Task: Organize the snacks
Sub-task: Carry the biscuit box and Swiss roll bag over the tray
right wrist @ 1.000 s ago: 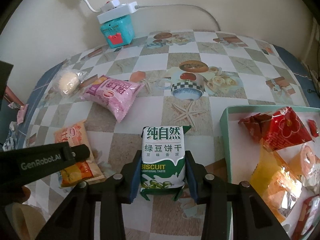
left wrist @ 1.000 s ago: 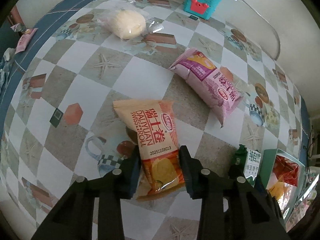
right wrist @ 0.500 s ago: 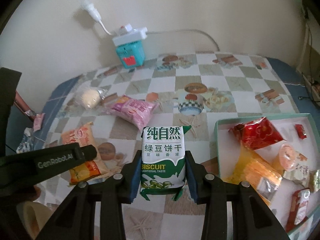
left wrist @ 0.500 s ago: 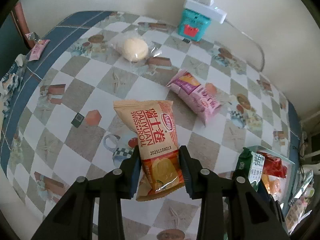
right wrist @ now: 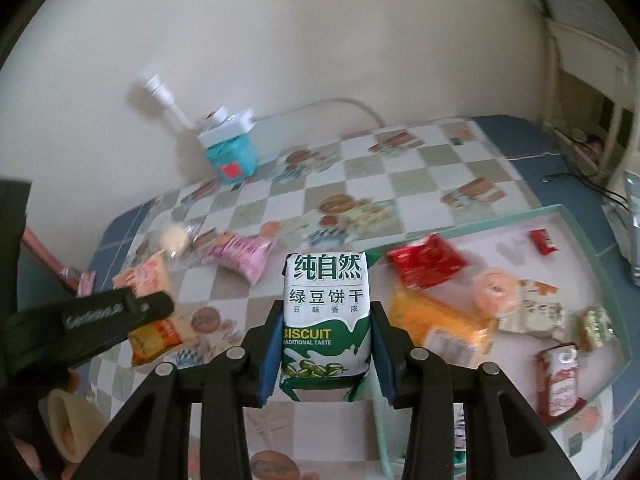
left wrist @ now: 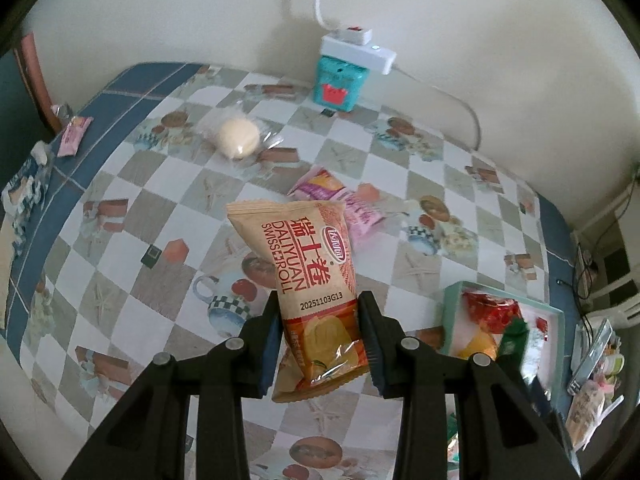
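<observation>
With the left gripper [left wrist: 322,344] clamped on an orange Swiss roll packet [left wrist: 308,280] and the right gripper [right wrist: 324,344] on a green biscuit pack [right wrist: 325,312], both hang above the worktop [left wrist: 132,216]. Next, I judge: carry them over the tray [right wrist: 592,236] and release.

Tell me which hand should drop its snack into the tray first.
Right, probably. The right gripper holds the green biscuit pack right beside the tray; the left gripper, holding the Swiss roll pack, hangs farther away.
</observation>
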Motion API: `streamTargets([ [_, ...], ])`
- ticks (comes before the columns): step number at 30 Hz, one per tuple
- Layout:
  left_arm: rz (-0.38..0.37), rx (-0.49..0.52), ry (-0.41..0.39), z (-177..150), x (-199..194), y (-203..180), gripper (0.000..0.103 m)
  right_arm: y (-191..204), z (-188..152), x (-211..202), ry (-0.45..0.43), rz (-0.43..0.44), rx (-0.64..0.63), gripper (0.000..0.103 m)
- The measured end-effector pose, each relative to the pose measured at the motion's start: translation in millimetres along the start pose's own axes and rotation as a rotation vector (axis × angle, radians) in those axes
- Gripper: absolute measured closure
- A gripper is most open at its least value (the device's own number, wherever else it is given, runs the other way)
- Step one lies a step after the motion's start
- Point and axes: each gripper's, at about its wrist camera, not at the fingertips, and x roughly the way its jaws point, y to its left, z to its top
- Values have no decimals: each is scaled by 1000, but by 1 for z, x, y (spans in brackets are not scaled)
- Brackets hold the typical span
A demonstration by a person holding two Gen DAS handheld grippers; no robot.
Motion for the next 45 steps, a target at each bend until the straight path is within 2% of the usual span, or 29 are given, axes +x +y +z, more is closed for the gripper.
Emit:
streamTargets([
  [9,-45,114,-14,-12,-12,-50,64,-77,7,-14,-30,-119,154,61],
  [13,-86,177,-11,-23,-16,-78,64,-112,9,-24,-48,-187,216,61],
  [20,-172,288,6,-48,-19,-127,64,-163,8,-39,-66,-245,312,61],
  [28,-227,386,36,-73,-10,-170,64,-197,3,-30,-44,-242,380,61],
  [33,-259,451,83,-89,4,-198,64,-210,1,-21,-34,-232,400,61],
  [38,-258,508,106,-104,15,-218,64,-217,2,-14,-31,-220,412,60],
  [45,-249,518,127,-108,25,-224,64,-220,1,-7,-8,-212,428,60],
])
